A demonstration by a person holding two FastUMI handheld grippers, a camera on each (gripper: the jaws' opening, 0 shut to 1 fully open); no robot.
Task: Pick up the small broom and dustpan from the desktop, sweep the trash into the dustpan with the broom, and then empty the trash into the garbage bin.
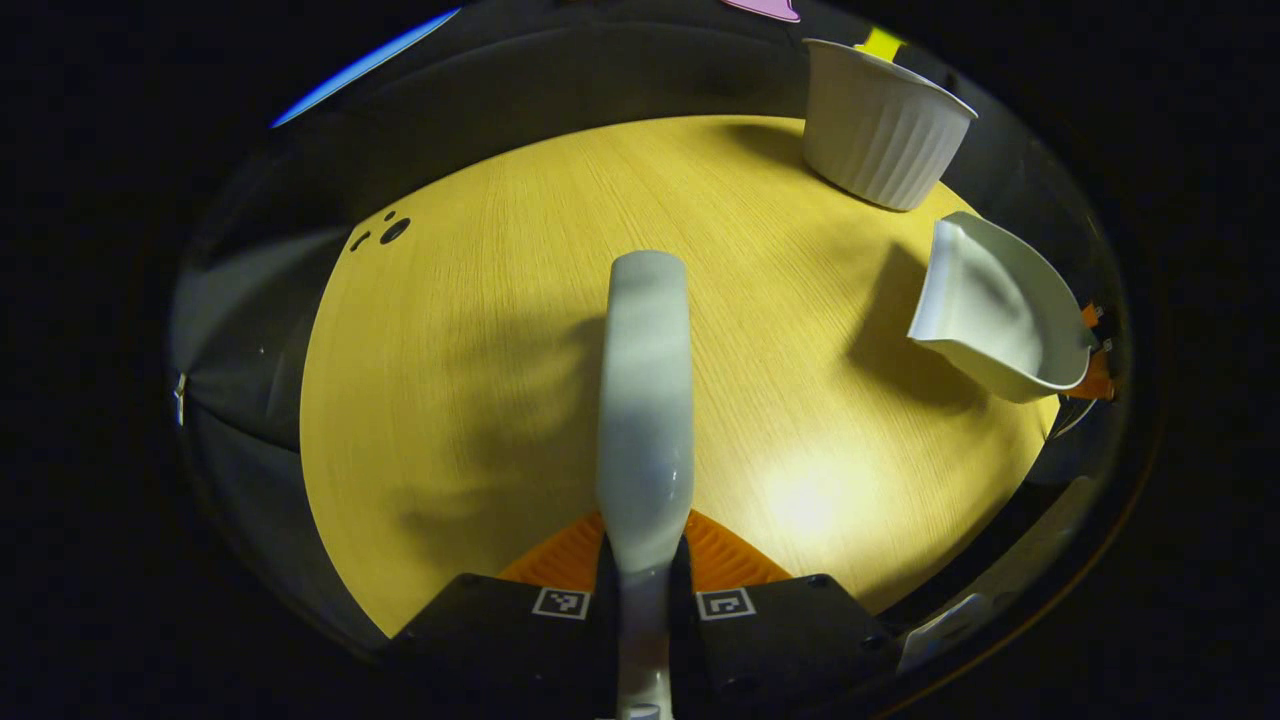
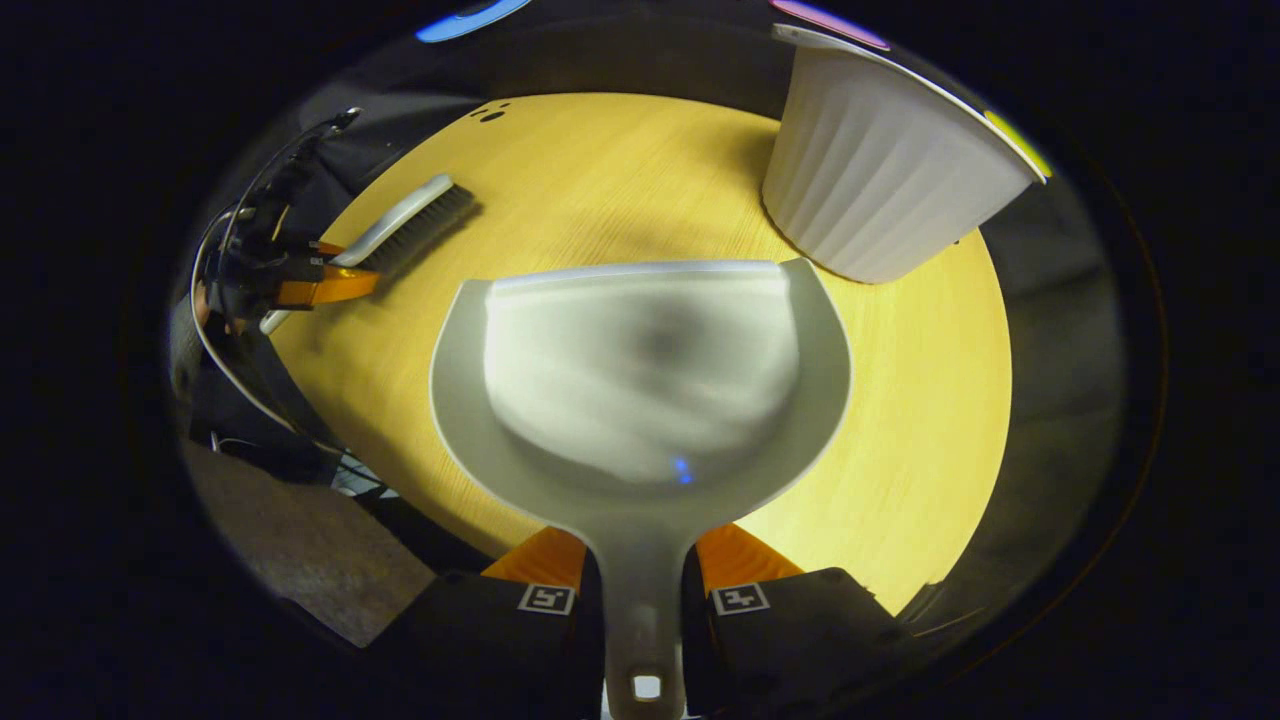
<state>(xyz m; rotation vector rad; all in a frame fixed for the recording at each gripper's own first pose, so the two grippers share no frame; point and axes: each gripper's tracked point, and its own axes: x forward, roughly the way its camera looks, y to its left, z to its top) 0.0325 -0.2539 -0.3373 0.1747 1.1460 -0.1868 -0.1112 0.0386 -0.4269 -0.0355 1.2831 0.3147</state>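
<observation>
**Broom and dustpan both held above the desk**

The broom (image 1: 645, 400) is pinched in the left hand-held gripper (image 1: 645, 570); the dustpan (image 2: 640, 375) is pinched by its handle in the right hand-held gripper (image 2: 640, 580), just beside the ribbed white bin (image 2: 880, 170) (standing upright) on the desk (image 2: 930, 420).

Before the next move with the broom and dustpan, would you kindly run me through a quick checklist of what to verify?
1. Left gripper shut on the broom handle: ok, both fingers close against it.
2. Right gripper shut on the dustpan handle: ok.
3. Dustpan contents: cannot tell; its tray looks empty apart from a tiny blue speck.
4. Trash left on the wooden desktop: cannot tell; none is visible on the lit part, but shadows cover some of it.
5. White ribbed garbage bin upright and close to the dustpan's far edge: ok.
6. Broom and dustpan apart, not colliding: ok.
</observation>
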